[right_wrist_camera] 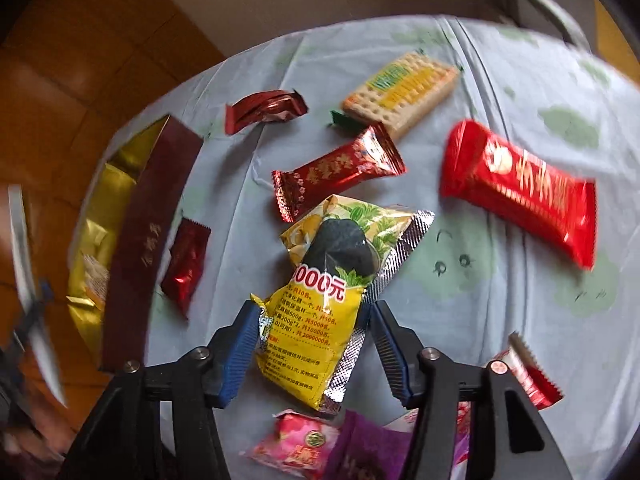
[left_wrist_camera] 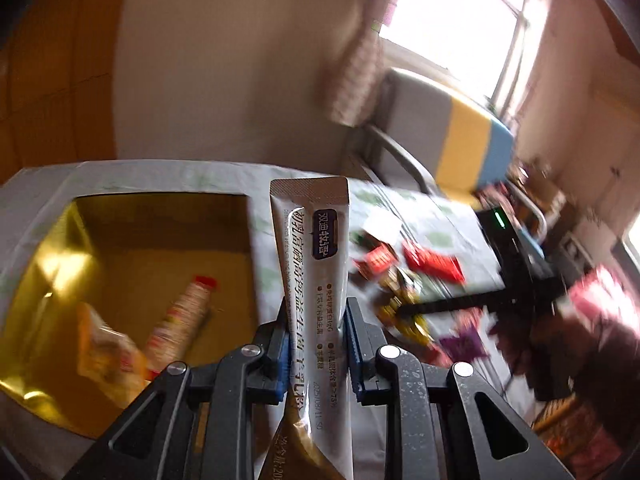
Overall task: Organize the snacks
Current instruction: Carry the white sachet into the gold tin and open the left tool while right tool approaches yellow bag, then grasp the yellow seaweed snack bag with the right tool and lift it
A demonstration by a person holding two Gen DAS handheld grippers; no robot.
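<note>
A long, flat silvery sachet (left_wrist_camera: 312, 264) is clamped upright in the left gripper (left_wrist_camera: 316, 344), right of the gold-lined box (left_wrist_camera: 120, 216). The right gripper (right_wrist_camera: 316, 344) is spread around a crinkled yellow foil packet (right_wrist_camera: 320, 312) lying on the pale cloth (right_wrist_camera: 500, 280), its ribbed blue pads (right_wrist_camera: 240, 352) not seen pressing it

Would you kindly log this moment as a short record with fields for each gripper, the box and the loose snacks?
left gripper: shut on the silver sachet, held upright above the table
right gripper: jaws open, either side of the yellow packet, which lies on the cloth
box: gold-lined, two snacks inside
loose snacks: cracker pack, red bar, dark red candy, others
</note>
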